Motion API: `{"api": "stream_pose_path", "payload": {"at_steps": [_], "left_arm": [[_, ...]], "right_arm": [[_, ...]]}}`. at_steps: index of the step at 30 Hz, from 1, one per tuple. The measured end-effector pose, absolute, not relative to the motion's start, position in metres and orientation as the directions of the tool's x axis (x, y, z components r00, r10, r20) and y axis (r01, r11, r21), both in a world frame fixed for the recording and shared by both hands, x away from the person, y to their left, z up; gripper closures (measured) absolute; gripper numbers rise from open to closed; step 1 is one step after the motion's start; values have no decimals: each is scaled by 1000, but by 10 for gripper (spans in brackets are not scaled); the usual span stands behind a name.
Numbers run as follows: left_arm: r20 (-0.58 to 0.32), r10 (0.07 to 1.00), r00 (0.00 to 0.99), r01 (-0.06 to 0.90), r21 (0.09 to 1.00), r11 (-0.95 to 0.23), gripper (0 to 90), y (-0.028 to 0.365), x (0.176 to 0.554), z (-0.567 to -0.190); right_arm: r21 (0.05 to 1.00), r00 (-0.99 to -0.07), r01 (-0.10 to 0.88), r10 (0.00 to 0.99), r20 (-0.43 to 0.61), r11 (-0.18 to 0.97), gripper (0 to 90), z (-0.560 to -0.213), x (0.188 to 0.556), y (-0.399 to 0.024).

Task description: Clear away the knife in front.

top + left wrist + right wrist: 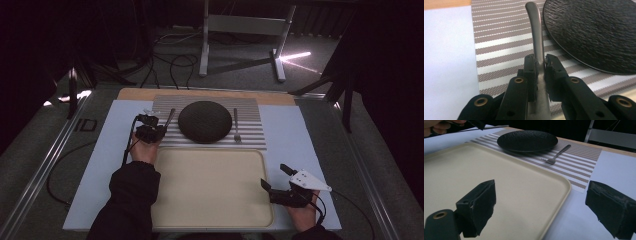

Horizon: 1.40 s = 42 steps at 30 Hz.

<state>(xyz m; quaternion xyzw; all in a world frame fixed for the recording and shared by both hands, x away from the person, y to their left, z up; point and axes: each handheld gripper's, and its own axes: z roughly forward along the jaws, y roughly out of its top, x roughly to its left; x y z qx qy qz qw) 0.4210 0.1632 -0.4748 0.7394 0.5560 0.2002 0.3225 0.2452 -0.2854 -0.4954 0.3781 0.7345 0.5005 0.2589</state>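
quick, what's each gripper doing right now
left gripper: closed on a metal utensil handle beside the black plate.
right gripper: open, holding nothing, at the tray's edge.

You see a dim room, dark surround, glare streak on the floor (295, 56) behind, soft grain, near jaws slightly blurred.

The bench (325, 150) has a pale blue sheet (112, 150) spread over most of its top, and a strip of bare wood (140, 93) shows along the far edge. A striped mat (250, 135) lies on the far part of the sheet, and a big cream tray (210, 187) lies on the near part, just in front of the mat. The round black plate (205, 121) and a fork (236, 127) rest on the mat, with the fork just to the right of the plate.
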Motion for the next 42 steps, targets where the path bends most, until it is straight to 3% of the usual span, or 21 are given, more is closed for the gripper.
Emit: {"api": "stream_pose_path", "payload": {"at_steps": [24, 42], "left_arm": [[-2, 947, 320, 621, 755, -208, 808, 145, 356, -463], [-53, 962, 267, 642, 755, -137, 808, 136, 311, -486]], "right_arm": [[931, -582, 297, 813, 1, 212, 93, -495, 245, -284], [930, -582, 299, 813, 0, 214, 94, -495, 245, -282]]}}
